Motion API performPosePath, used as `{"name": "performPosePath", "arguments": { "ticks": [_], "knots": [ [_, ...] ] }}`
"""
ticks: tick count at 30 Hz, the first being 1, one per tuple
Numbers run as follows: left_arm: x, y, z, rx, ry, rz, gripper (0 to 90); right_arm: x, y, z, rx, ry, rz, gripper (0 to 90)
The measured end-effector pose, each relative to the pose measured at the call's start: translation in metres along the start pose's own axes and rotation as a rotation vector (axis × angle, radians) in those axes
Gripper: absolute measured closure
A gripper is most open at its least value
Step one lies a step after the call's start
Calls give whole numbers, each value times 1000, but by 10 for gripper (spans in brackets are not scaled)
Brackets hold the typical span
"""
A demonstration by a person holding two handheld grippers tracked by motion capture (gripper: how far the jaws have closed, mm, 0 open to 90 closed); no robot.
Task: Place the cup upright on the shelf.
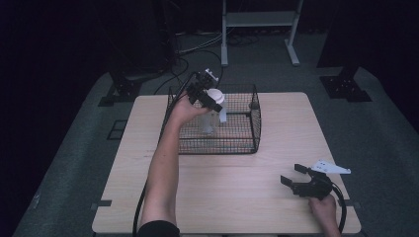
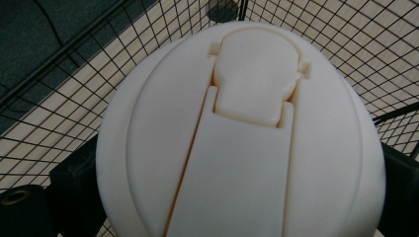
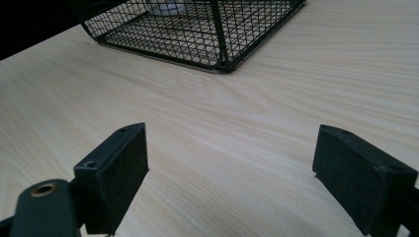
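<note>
Left gripper view: round cream flip-top lid (image 2: 242, 143), seemingly gripped

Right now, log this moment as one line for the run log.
left gripper: shut on bottle, over wire basket | right gripper: open, idle, low over table | bottle: upright, white lid closed

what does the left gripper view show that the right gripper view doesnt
Left gripper view alone: the bottle's white lid close up, with its flip cap, gripped between the left gripper's fingers inside the basket.

Right gripper view alone: the right gripper open with nothing between its fingers, over bare wooden table, with the basket seen from outside.

Both: the black wire basket and the light wood tabletop.
</note>
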State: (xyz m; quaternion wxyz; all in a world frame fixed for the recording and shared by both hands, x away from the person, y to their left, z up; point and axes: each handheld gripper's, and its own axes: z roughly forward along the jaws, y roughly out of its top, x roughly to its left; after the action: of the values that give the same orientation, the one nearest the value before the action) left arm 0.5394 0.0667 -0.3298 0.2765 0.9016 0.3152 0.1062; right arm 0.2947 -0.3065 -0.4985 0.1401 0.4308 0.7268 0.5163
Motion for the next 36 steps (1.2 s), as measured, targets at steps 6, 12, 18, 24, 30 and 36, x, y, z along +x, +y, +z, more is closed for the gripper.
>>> {"name": "performPosePath", "arguments": {
  "ticks": [6, 12, 18, 24, 30, 36],
  "knots": [
    [1, -5, 7, -5, 12, -21, 50, 1, 0, 1, 7, -8, -2, 129],
    [3, -12, 14, -53, 17, -44, 50, 1, 0, 1, 11, -12, -8, 129],
    [4, -18, 11, -71, 5, -50, 49, 2, 0, 1, 11, -12, -12, 129],
    [2, -18, 10, -61, 11, -40, 48, 2, 0, 1, 10, -12, -11, 129],
    [2, -19, 10, -63, 12, -39, 47, 2, 0, 1, 9, -13, -15, 129],
    [2, -19, 10, -63, 12, -34, 46, 2, 0, 1, 11, -11, -14, 129]
  ]
}}
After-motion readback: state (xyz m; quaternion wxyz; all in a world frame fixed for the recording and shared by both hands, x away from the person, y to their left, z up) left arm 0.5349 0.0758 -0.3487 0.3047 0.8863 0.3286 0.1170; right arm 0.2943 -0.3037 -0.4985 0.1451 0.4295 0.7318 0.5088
